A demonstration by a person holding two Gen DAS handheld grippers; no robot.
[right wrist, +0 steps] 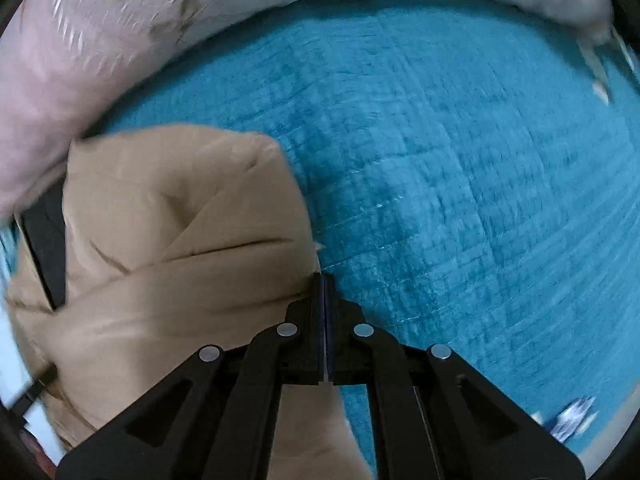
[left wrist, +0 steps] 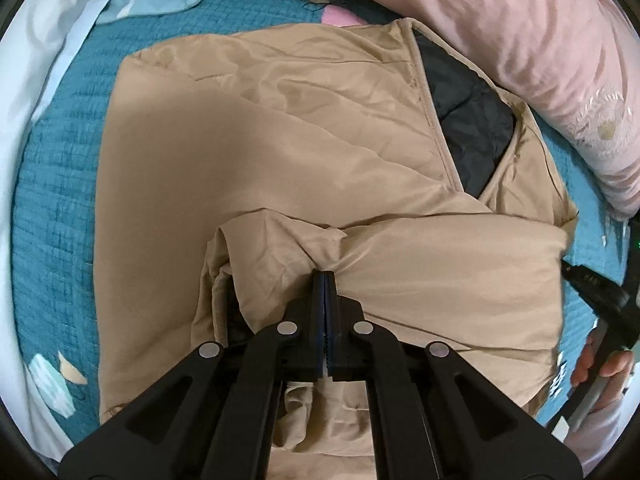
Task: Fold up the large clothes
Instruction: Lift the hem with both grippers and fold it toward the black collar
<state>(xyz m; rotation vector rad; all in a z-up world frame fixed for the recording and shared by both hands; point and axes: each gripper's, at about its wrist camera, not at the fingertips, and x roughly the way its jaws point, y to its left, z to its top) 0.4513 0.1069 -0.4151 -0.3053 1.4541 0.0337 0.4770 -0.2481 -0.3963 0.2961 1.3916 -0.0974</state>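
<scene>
A large tan jacket [left wrist: 256, 152] with a black lining [left wrist: 472, 120] lies on a teal bedspread [left wrist: 52, 184], partly folded. My left gripper [left wrist: 325, 274] is shut on a bunched fold of a tan sleeve laid across the jacket's near part. In the right wrist view the jacket [right wrist: 168, 248] fills the left half. My right gripper [right wrist: 323, 278] is shut, its tips at the jacket's right edge over the bedspread [right wrist: 460, 184]; whether cloth is pinched I cannot tell. The right gripper also shows at the right edge of the left wrist view [left wrist: 592, 280], held by a hand.
A pink duvet [left wrist: 532, 32] is piled along the far right side of the bed, close to the jacket's collar; it also shows in the right wrist view [right wrist: 80, 48]. White and light blue bedding [left wrist: 60, 20] lies at the far left.
</scene>
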